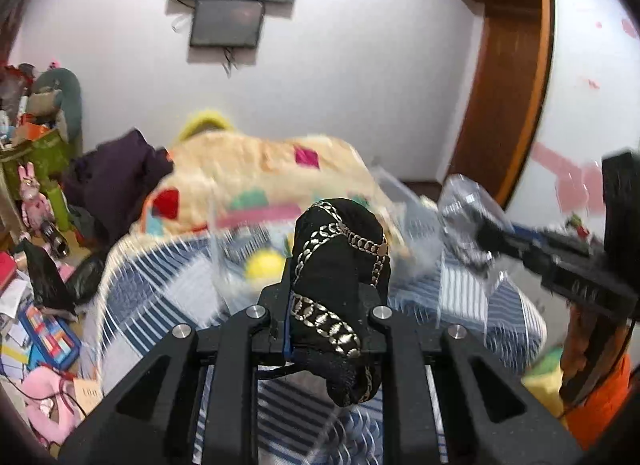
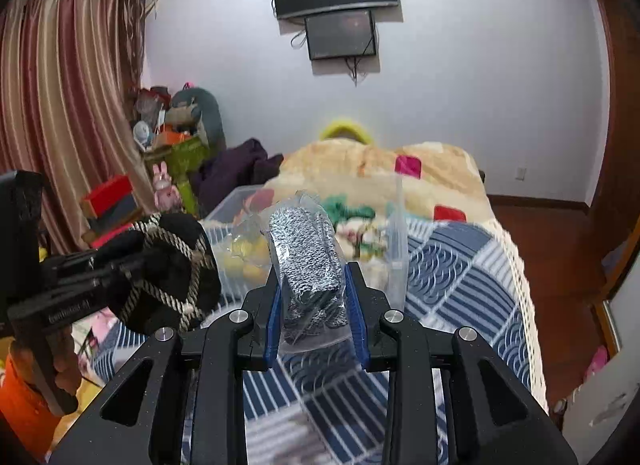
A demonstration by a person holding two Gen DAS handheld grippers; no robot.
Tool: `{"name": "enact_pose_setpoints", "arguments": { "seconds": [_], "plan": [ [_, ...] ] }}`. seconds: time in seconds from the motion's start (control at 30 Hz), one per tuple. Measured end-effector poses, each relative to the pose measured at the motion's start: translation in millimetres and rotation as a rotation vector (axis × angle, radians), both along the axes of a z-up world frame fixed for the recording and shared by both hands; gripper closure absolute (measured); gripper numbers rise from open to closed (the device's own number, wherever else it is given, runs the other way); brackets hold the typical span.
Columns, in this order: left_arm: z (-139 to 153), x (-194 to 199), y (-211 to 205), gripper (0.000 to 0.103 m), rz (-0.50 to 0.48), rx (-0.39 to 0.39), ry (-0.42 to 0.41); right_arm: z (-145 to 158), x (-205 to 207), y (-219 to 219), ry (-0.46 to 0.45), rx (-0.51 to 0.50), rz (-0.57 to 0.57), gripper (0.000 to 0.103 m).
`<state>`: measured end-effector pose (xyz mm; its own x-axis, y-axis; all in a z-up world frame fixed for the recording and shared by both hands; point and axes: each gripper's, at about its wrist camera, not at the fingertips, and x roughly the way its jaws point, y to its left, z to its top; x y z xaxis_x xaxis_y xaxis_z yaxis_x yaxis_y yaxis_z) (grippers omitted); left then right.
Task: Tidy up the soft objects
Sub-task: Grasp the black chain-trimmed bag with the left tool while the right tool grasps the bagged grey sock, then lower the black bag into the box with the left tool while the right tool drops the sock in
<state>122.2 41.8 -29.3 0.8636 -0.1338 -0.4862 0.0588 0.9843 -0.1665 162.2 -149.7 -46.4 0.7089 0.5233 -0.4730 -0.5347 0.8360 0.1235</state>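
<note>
My left gripper is shut on a black rolled cloth with a silver chain print and holds it above the bed. The same cloth shows at the left of the right wrist view. My right gripper is shut on a clear plastic bag holding grey speckled fabric. That bag shows at the right of the left wrist view, with the right gripper behind it. A clear plastic storage box with soft items inside stands on the bed just beyond both grippers.
The bed carries a blue and white patterned quilt and a beige blanket with coloured patches. A purple garment lies at its far left. Cluttered toys and boxes line the left wall. A wardrobe stands at the right.
</note>
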Motion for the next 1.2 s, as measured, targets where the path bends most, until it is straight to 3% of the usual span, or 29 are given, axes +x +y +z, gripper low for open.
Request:
{"name": "enact_pose_setpoints", "arguments": {
  "seconds": [0.17,0.33,0.67,0.93,1.13,1.2],
  "plan": [
    [20,24,17,0.085,0.070,0.009,-0.064,11,21,13,-0.018,0.034,-0.010,0.077],
    [17,50,26,0.084,0.124,0.040,-0.082,15,46,30,-0.005,0.055,-0.006,0.077],
    [-31,105,29,0.084,0.117,0.009,0.063,-21,78,70,0.085,-0.050,0.012,0.076],
    [-49,118,23,0.082,0.103,0.020,0.126,-35,82,73,0.131,-0.092,0.026,0.076],
    [-51,118,28,0.065,0.100,-0.002,0.176,-35,82,75,0.153,-0.132,0.044,0.073],
    [-51,115,30,0.054,0.091,-0.012,0.189,-34,81,76,0.162,-0.146,0.052,0.068]
  ]
}}
